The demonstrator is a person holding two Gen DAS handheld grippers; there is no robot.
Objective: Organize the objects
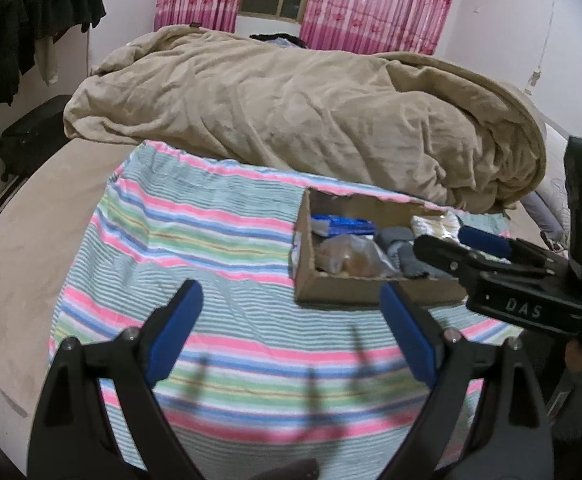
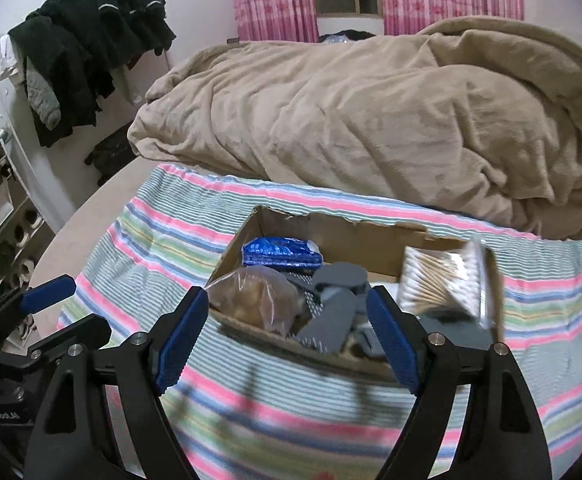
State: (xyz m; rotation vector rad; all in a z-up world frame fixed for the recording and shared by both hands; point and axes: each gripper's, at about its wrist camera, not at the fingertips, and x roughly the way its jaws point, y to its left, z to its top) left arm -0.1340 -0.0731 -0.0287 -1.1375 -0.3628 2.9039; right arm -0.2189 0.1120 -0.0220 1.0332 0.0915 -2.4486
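Both grippers empty, box loaded; sorting looks near its end.

Bed (image 2: 351, 112) carries a striped cloth (image 1: 179, 240), and on it the open box (image 2: 331, 232) holding a bread bag (image 2: 259, 296), blue packet (image 2: 279, 252), grey pieces (image 2: 331, 304) and a swab pack (image 2: 439, 280) leaning at its right end. Left gripper (image 1: 291, 332) hovers over bare cloth, jaws wide, holding nothing. Right gripper (image 2: 287, 336) hangs at the box's near wall, jaws wide, nothing held. No loose item visible on the cloth. Judged next: straighten the swab pack, or withdraw.
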